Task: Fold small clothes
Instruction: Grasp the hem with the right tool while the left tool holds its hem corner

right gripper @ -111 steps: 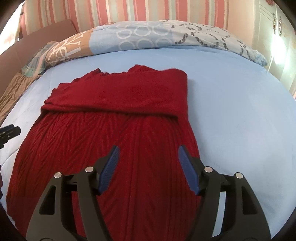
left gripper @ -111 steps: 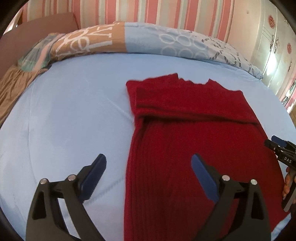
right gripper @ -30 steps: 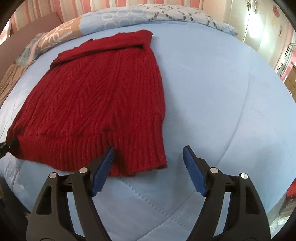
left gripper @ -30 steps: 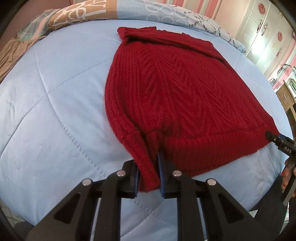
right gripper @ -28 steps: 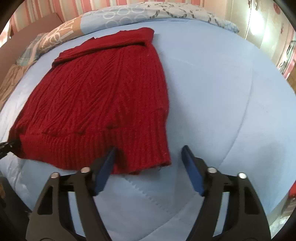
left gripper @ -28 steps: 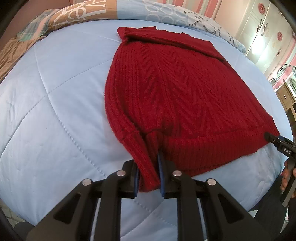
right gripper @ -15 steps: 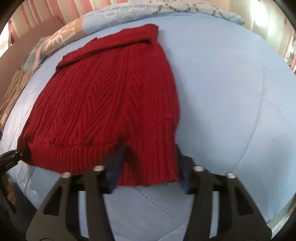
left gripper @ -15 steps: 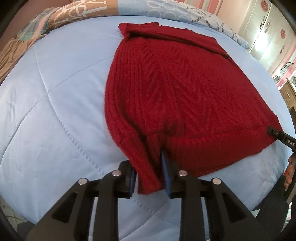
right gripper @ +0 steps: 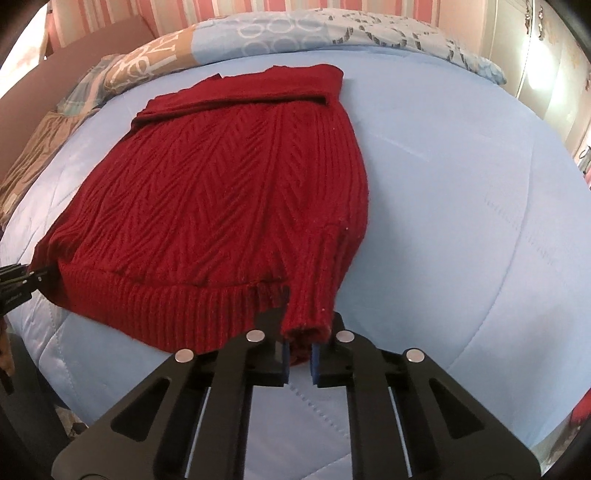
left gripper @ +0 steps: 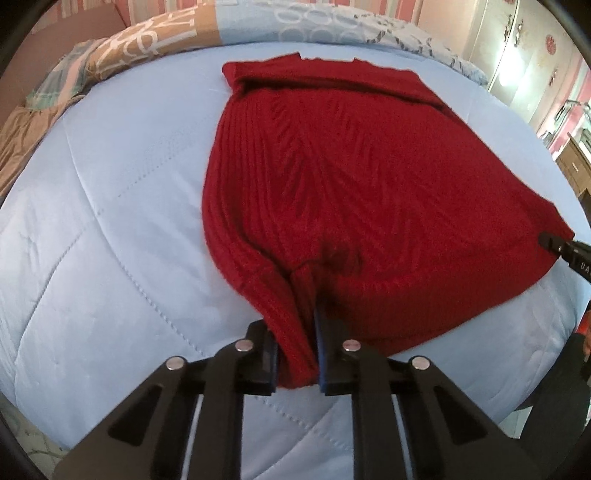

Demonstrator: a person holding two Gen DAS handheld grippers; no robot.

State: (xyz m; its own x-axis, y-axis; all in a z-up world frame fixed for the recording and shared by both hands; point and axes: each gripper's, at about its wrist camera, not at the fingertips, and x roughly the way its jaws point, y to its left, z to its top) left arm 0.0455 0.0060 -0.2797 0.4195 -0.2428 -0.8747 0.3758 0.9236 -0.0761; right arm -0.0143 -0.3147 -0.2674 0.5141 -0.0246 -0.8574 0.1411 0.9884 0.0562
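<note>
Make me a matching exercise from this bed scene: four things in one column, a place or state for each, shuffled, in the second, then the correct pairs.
Things:
1. red sweater
2. left tool
3. right tool
4. patterned pillow

Places or states:
A. lies at the far end of the bed, beyond the sweater
B. shut on the sweater's hem corner at its right side in the right wrist view
C. spread on the light blue quilt, top part folded over
D. jaws closing on the hem corner at the sweater's left side in the left wrist view

Pairs: 1-C, 2-D, 3-B, 4-A
</note>
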